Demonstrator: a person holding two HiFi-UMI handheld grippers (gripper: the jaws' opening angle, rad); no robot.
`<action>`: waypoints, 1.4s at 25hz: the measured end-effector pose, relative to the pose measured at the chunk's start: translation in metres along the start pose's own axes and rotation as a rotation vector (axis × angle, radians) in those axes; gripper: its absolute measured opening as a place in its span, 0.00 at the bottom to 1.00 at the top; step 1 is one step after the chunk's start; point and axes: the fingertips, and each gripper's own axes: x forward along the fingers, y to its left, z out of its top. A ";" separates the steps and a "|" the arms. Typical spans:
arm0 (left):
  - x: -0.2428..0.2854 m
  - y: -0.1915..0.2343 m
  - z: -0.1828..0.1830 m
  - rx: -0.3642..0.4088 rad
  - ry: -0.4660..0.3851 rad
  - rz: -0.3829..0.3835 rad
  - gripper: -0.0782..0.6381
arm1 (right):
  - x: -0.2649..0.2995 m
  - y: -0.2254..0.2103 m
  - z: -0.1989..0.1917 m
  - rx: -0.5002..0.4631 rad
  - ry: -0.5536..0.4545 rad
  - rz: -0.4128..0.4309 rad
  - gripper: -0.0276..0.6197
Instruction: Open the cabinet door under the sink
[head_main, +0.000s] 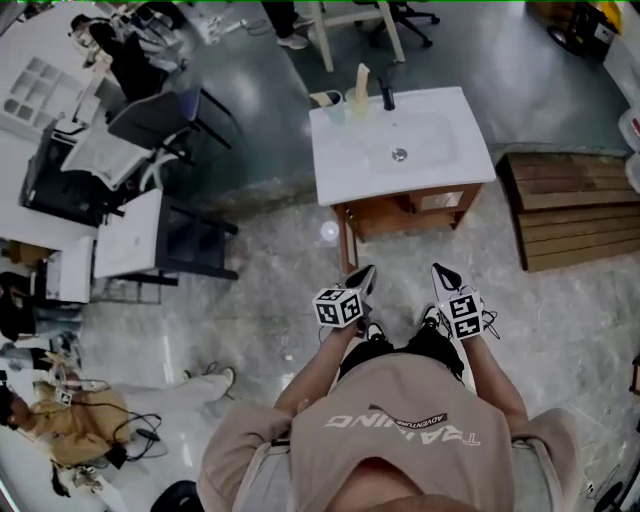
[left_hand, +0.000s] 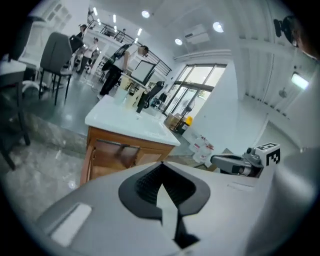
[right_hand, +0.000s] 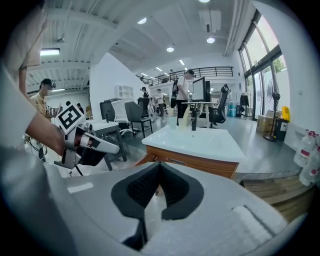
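The sink cabinet (head_main: 385, 215) is brown wood under a white basin top (head_main: 345, 165), straight ahead of me. Its left door (head_main: 346, 240) stands swung outward; the same door shows at the cabinet's left edge (left_hand: 88, 157) in the left gripper view. My left gripper (head_main: 367, 272) and right gripper (head_main: 441, 271) are held side by side in front of me, short of the cabinet and touching nothing. Both are shut and empty: the left pads (left_hand: 161, 165) meet, and so do the right pads (right_hand: 159, 164). Each gripper shows in the other's view, the right gripper (left_hand: 216, 160) and the left gripper (right_hand: 115, 148).
A black faucet (head_main: 387, 97) and a pale bottle (head_main: 360, 84) stand at the basin's back. A wooden pallet (head_main: 570, 210) lies to the right. A white side unit (head_main: 130, 235) and office chairs (head_main: 150, 120) stand to the left. A person crouches at lower left (head_main: 60, 420).
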 end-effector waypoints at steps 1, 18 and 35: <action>-0.001 -0.006 0.011 0.037 -0.015 0.015 0.13 | 0.001 -0.002 0.007 -0.006 -0.012 0.007 0.05; 0.000 -0.122 0.192 0.501 -0.308 0.138 0.13 | -0.040 -0.055 0.179 -0.222 -0.334 0.061 0.05; -0.041 -0.154 0.258 0.647 -0.463 0.203 0.13 | -0.073 -0.083 0.254 -0.113 -0.534 0.063 0.05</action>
